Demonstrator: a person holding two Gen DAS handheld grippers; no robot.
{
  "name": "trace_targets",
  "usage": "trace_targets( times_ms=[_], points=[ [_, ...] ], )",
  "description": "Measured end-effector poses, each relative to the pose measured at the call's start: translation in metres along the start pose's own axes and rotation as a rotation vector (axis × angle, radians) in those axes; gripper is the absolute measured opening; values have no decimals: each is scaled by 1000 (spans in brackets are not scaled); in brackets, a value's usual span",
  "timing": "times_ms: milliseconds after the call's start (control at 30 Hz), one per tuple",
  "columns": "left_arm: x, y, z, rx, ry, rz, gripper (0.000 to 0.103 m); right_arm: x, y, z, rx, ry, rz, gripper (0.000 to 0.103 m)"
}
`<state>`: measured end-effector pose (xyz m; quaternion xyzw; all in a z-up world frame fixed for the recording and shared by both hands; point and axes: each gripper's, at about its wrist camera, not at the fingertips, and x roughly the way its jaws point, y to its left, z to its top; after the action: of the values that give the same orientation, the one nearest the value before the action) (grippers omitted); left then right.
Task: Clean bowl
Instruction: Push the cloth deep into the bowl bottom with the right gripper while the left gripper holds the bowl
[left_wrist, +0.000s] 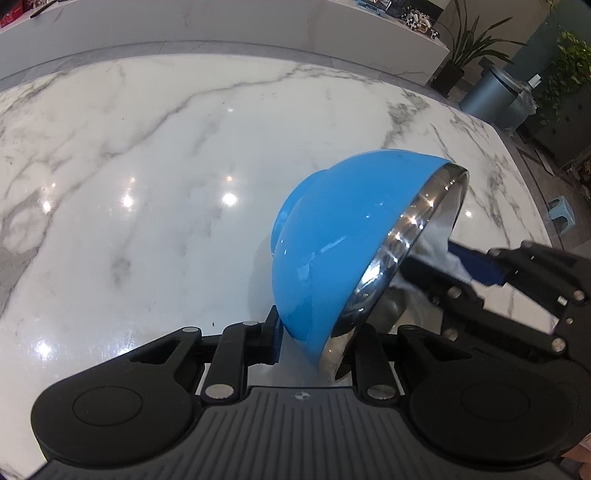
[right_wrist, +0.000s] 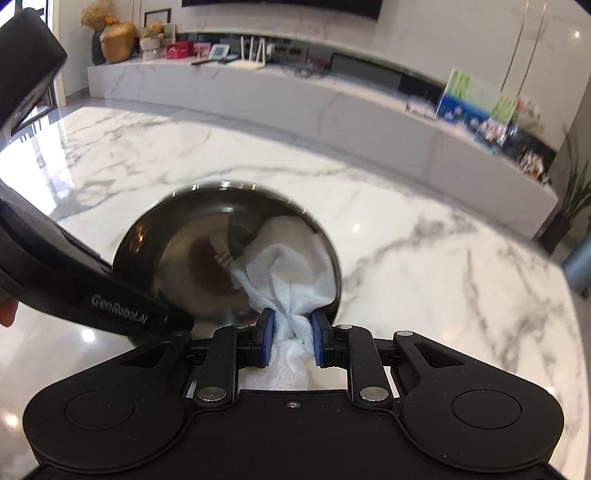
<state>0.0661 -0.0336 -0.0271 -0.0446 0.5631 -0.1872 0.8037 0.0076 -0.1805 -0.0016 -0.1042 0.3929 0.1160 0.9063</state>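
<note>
You're tipping the blue bowl (left_wrist: 332, 236) up on edge w/ the left gripper (left_wrist: 314, 343), jaws narrow and clamped on the rim, one pad outside on the blue wall, the other inside against the steel. It's being held just above the marble tabletop (left_wrist: 147, 147), mouth turned toward your right hand, prob. so the inside is facing the wiper and isn't sliding around while you're rubbing.

The right gripper (right_wrist: 291, 341) is pinching a bunched white paper towel (right_wrist: 291, 273), jaws narrow on the wad, w/ the loose end reaching over the rim and pressing into the lower right of the steel interior (right_wrist: 207, 258). A brownish patch is showing near the bowl's centre; could be residue or a reflection, can't tell.

The tabletop is glossy white marble w/ grey veins, throwing back ceiling lights. Behind it a long low marble cabinet (right_wrist: 295, 96) is carrying ornaments and pics; potted plants (left_wrist: 469, 48) and a grey bin (left_wrist: 491, 92) are standing off to the side.
</note>
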Motion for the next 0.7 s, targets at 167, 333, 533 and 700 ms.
trace_targets(
  times_ms=[167, 333, 533, 700],
  points=[
    [0, 0, 0, 11, 1, 1, 18, -1, -7, 2, 67, -51, 43, 19],
    [0, -4, -1, 33, 1, 7, 18, -5, -8, 11, 102, -112, 83, 18],
    [1, -4, -2, 38, 8, -7, 19, 2, -10, 15, 158, -90, 132, 12],
    [1, -3, -2, 40, 12, -13, 20, 10, -12, 14, 206, -68, 168, 12]
  ],
)
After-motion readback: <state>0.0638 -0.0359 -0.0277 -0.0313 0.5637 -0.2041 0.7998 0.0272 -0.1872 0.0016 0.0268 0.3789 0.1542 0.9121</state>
